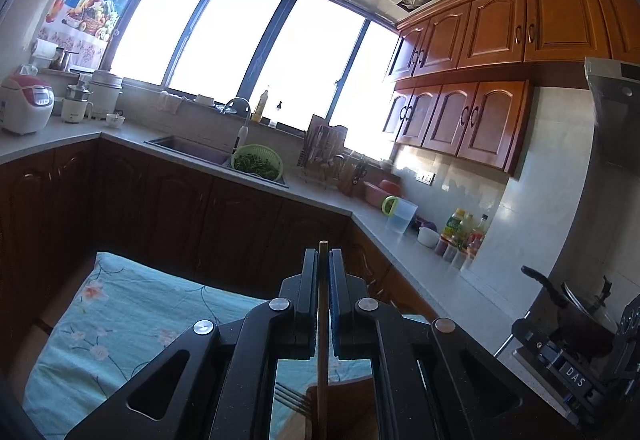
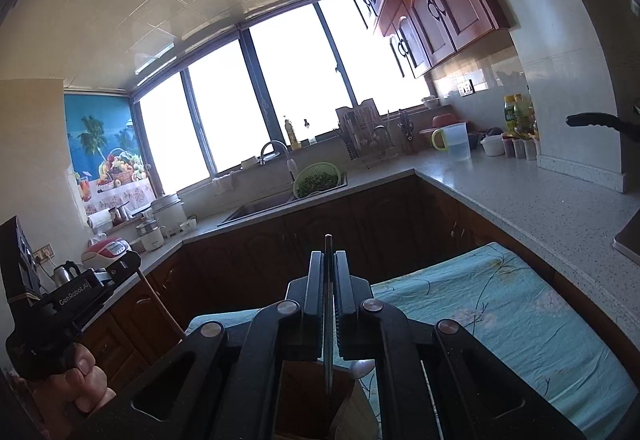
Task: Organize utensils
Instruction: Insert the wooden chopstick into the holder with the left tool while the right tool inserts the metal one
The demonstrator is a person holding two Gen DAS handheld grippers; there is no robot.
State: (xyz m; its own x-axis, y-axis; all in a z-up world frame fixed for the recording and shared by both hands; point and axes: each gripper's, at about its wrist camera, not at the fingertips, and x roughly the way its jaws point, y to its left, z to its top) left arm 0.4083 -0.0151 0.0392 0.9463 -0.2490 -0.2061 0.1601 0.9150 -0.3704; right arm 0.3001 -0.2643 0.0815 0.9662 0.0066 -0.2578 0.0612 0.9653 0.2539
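My left gripper (image 1: pixel 323 254) is shut on a wooden chopstick (image 1: pixel 322 368) that runs down between the fingers towards a brown holder (image 1: pixel 352 396) below, where fork tines (image 1: pixel 292 398) show. My right gripper (image 2: pixel 328 256) is shut on a thin metal utensil handle (image 2: pixel 328 352) that points down into a brown wooden holder (image 2: pixel 304 400). The left gripper also shows at the left of the right wrist view (image 2: pixel 80 296), held in a hand, with the chopstick (image 2: pixel 160 304) slanting below it.
A table with a teal floral cloth (image 1: pixel 132 324) (image 2: pixel 512 316) lies under both grippers. Dark cabinets and a grey L-shaped counter (image 2: pixel 520 195) ring it, with a sink, a green colander (image 1: pixel 258 163), a dish rack, a jug (image 2: pixel 456 140), bottles and a pan (image 1: pixel 576 316).
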